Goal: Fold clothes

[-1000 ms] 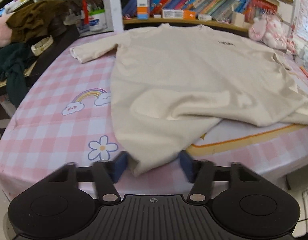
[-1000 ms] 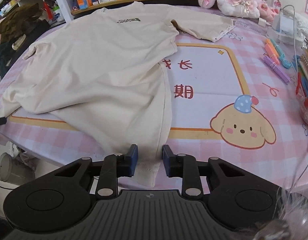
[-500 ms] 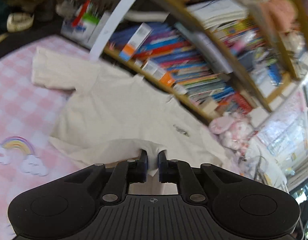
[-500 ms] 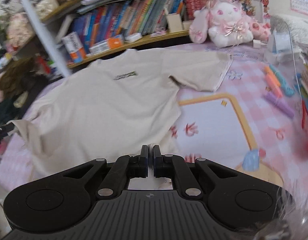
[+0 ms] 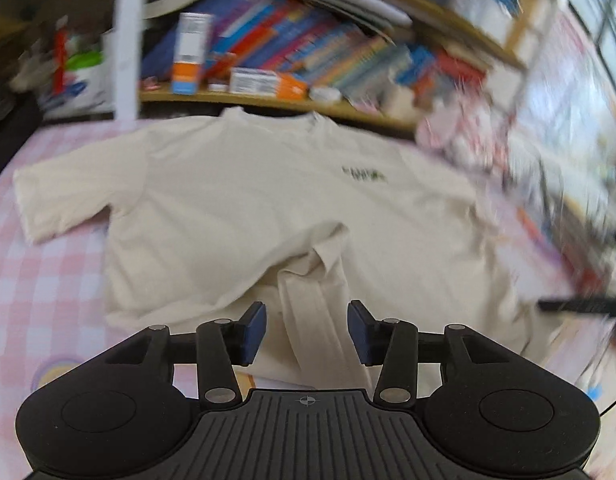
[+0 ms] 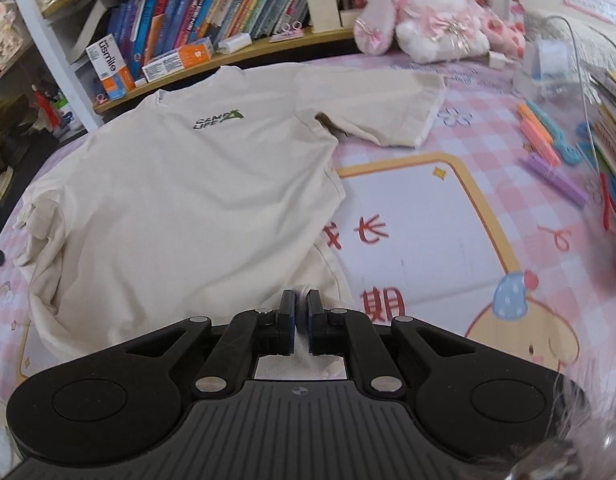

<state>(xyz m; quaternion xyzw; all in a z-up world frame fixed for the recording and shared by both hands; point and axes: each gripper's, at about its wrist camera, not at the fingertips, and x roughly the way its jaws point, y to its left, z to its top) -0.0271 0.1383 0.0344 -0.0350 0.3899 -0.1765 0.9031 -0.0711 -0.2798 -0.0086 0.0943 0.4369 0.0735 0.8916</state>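
A cream T-shirt [image 6: 180, 184] with a small green chest logo lies front up on the pink checked table cover, collar toward the bookshelf. It also shows in the left wrist view [image 5: 244, 200], blurred. My left gripper [image 5: 306, 330] is open; the folded-up hem corner lies between its fingers, not pinched. My right gripper [image 6: 302, 320] is shut on the shirt's hem at the lower right corner, which is drawn up over the shirt's body.
A bookshelf [image 6: 212, 20] with books and boxes runs along the far edge. A pink plush rabbit [image 6: 431, 12] sits at the back right. Coloured pens [image 6: 547, 144] and a book stack lie at the right. The cover's printed mat [image 6: 427, 240] is bare beside the shirt.
Both grippers closed on the hem and carried it up toward the collar. Since half a second ago the left gripper has opened and let go of its corner; the right stays shut.
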